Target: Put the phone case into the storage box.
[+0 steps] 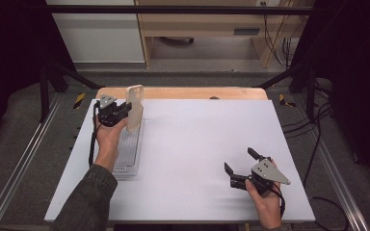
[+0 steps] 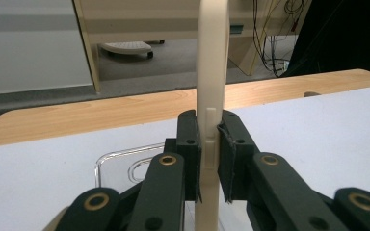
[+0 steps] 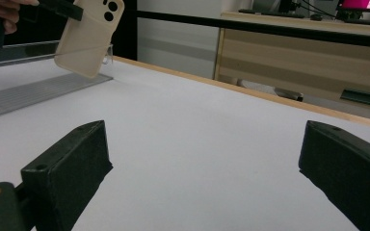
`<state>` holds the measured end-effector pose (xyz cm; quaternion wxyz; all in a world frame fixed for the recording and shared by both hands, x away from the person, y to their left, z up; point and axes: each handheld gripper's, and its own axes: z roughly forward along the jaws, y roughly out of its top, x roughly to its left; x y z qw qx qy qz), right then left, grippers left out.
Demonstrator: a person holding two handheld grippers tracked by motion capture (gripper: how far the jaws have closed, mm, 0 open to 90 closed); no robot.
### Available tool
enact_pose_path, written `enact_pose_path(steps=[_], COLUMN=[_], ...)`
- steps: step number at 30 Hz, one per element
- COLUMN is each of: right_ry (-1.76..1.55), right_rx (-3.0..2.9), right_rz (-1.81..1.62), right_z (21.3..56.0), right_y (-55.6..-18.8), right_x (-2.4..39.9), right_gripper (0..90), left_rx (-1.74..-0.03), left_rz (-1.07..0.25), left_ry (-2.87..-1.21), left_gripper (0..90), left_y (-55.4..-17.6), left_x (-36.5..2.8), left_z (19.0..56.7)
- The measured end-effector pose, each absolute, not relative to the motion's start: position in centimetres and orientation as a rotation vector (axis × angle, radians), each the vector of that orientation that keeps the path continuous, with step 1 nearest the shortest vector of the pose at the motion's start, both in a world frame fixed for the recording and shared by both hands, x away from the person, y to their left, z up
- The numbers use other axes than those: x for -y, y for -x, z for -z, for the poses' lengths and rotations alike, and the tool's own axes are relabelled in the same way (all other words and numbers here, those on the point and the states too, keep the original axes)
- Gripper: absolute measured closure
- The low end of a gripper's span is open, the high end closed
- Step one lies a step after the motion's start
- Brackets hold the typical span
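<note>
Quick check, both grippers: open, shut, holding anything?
Left gripper: shut on the beige phone case, held upright above the clear tray.
Right gripper: open, holding nothing, over the white table.

A beige phone case (image 1: 135, 107) is held upright by the left tongs (image 1: 125, 111) near the table's (image 1: 197, 139) far left corner, just above a clear ridged tray (image 1: 127, 149) laid flat there. The right tongs (image 1: 239, 162) are held low near the front right, jaws spread wide, nothing between them, well apart from the case.
</note>
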<state>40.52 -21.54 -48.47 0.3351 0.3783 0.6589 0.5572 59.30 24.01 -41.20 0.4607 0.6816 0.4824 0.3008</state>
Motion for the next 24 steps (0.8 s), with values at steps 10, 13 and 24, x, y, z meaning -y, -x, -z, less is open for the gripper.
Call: enact_pose_path(steps=[10, 13, 24], right_ry=[-0.991, -0.994, -0.998], right_rx=[-1.715, -1.718, -1.716], right_rz=[-1.464, -1.464, -1.466], right_z=[48.43, 48.45, 48.43], right_y=[-40.51, -40.54, -40.53], right_x=[21.52, 21.45, 21.47], right_gripper=[3.7, 3.7, 3.6], left_rx=[-1.189, -1.199, -1.218], left_rz=[-0.745, -0.739, -0.749], left_ry=[-1.684, -1.688, -1.693], left_gripper=[79.8, 79.8, 79.7], left_y=[-59.24, -59.32, -59.34], left_x=[-24.0, -24.05, -23.64], left_z=[41.24, 41.36, 41.39])
